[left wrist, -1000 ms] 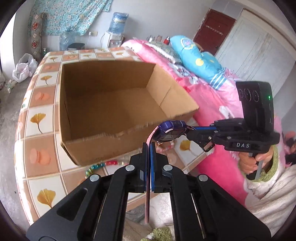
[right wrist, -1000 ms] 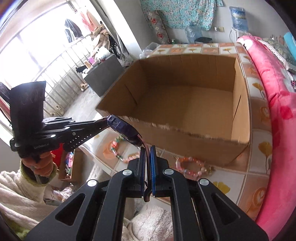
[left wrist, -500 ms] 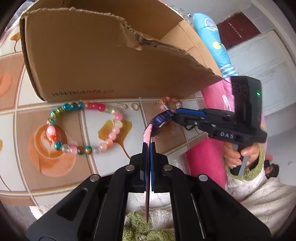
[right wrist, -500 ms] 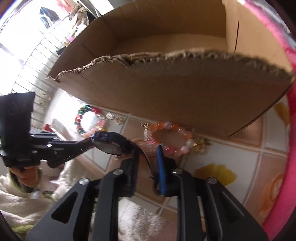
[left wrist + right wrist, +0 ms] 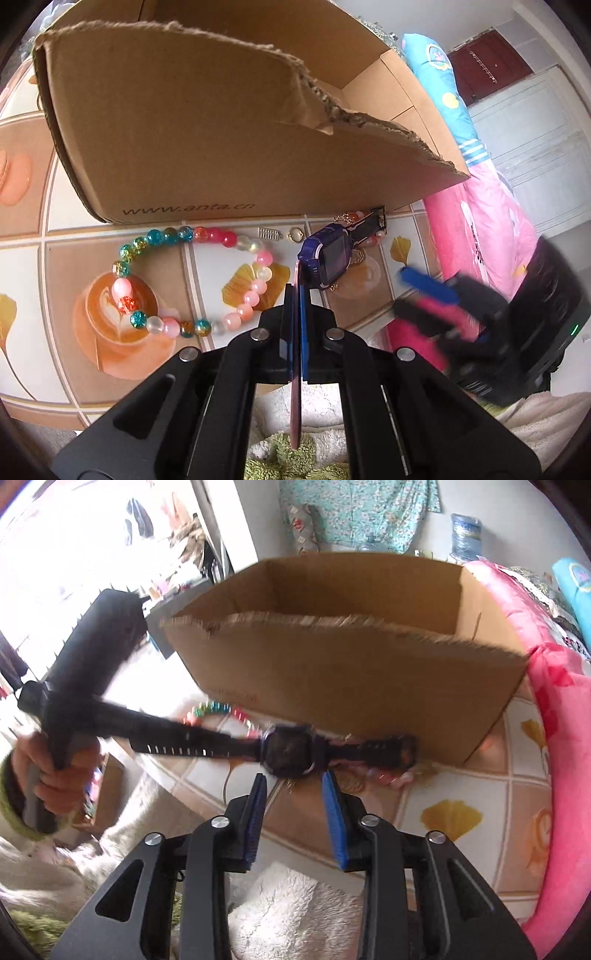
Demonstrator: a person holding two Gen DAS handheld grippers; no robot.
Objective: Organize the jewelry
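- Closest in, the left gripper (image 5: pixel 297 286) has its jaws pressed tight together on the pink strap (image 5: pixel 295 406) of a purple watch (image 5: pixel 327 258), the strap's loose end trailing back between the fingers.
- The watch face sits just past the fingertips, above the tiled bench (image 5: pixel 37 236), its far strap reaching toward the box front.
- To the side, the right gripper (image 5: pixel 295 794) has its jaws parted with nothing between them; the blue pads (image 5: pixel 334 812) sit just short of the watch case, not touching. From the left camera it's a blur.
- A hand (image 5: pixel 55 775) in a green cuff grips the left tool's handle.
- On the bench lies a bead bracelet (image 5: pixel 192 280) in teal, red and pink, open in a loop, near the box.
- Beside the watch there's a small metal spring (image 5: pixel 269 233) and a little ring (image 5: pixel 296 233).
- Behind them stands the cardboard box (image 5: pixel 221 140), top torn ragged.
- Farthest, a pink bedspread (image 5: pixel 480 229).
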